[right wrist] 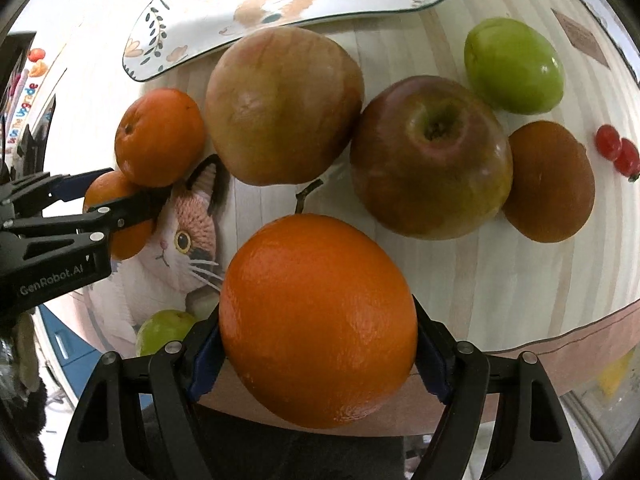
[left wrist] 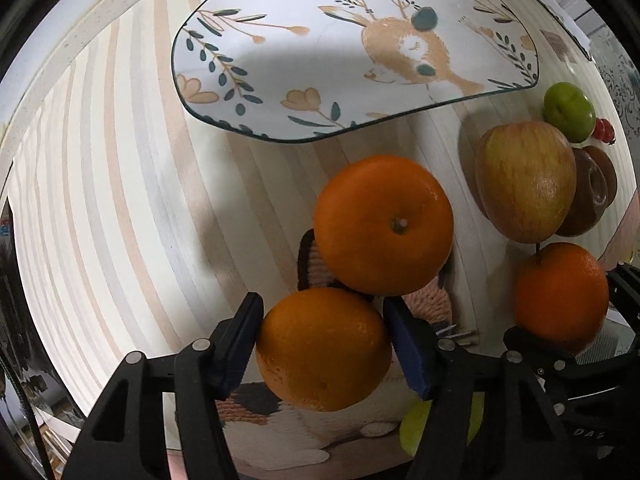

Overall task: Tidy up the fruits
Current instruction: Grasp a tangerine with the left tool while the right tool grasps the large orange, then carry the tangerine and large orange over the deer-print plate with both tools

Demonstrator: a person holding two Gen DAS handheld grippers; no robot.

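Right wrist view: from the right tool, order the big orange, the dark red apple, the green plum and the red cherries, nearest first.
1. Big orange, between the right tool's fingers.
2. Dark red apple, beyond it, up and right.
3. Green plum and red cherries, far right: too close to call.

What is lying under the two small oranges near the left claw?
A mat with a knitted cat picture lies under both oranges. The cat's ear and face show beside them; the part directly beneath the fruit is covered.
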